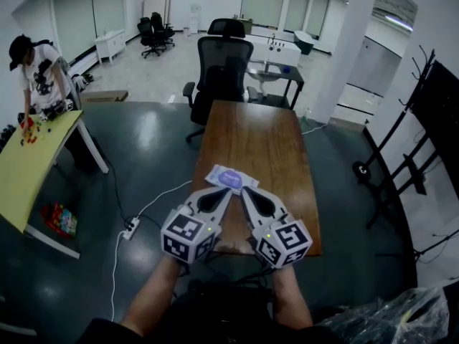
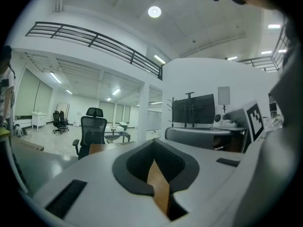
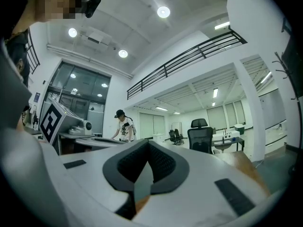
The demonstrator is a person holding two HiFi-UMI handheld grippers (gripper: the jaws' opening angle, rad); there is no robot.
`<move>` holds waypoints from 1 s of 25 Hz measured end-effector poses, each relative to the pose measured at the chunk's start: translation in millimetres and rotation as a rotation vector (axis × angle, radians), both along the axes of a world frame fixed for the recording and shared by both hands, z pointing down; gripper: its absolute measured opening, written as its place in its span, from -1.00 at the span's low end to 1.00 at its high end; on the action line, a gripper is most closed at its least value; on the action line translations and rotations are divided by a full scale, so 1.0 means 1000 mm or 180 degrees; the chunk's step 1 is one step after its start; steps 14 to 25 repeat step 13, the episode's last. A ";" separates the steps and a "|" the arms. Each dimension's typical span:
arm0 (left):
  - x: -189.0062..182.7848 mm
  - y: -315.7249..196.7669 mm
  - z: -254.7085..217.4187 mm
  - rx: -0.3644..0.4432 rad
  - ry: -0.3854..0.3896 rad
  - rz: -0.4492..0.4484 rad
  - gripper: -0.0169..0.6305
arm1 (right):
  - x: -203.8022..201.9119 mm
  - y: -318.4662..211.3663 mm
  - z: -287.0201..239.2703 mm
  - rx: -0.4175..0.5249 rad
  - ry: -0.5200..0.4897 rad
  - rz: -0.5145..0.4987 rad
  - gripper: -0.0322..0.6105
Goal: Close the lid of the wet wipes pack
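1. The wet wipes pack lies flat on the near half of the long wooden table, turned at a slant, with its purple oval lid patch facing up; whether the lid is open or closed cannot be told
2. The left gripper is held over the near end of the table and points far and slightly right, its tip just at the near edge of the pack; contact cannot be judged
3. In the left gripper view its jaws are drawn together with nothing between them, only a thin sliver of the wooden top showing through
4. The right gripper sits just beside the left one and points far and slightly left, its tip also at the pack's near edge
5. In the right gripper view its jaws are likewise together and hold nothing
6. A black office chair stands at the far end of the table
7. At far left a person leans over a yellow table; a white power strip lies on the dark floor to the left of the wooden table
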State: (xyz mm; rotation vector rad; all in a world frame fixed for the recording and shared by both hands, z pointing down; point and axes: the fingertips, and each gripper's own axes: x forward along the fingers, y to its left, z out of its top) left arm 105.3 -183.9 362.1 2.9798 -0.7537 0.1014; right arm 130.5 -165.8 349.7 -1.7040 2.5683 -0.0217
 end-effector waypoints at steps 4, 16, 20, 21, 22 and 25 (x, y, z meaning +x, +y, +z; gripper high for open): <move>0.001 0.005 0.002 0.0002 0.0002 -0.0029 -0.92 | 0.000 0.005 -0.001 0.0017 0.0003 -0.0032 -0.87; 0.004 0.017 0.003 -0.0010 0.0010 -0.0044 -0.92 | 0.002 0.016 -0.005 0.0044 0.0009 -0.0061 -0.87; 0.004 0.017 0.003 -0.0010 0.0010 -0.0044 -0.92 | 0.002 0.016 -0.005 0.0044 0.0009 -0.0061 -0.87; 0.004 0.017 0.003 -0.0010 0.0010 -0.0044 -0.92 | 0.002 0.016 -0.005 0.0044 0.0009 -0.0061 -0.87; 0.004 0.017 0.003 -0.0010 0.0010 -0.0044 -0.92 | 0.002 0.016 -0.005 0.0044 0.0009 -0.0061 -0.87; 0.004 0.017 0.003 -0.0010 0.0010 -0.0044 -0.92 | 0.002 0.016 -0.005 0.0044 0.0009 -0.0061 -0.87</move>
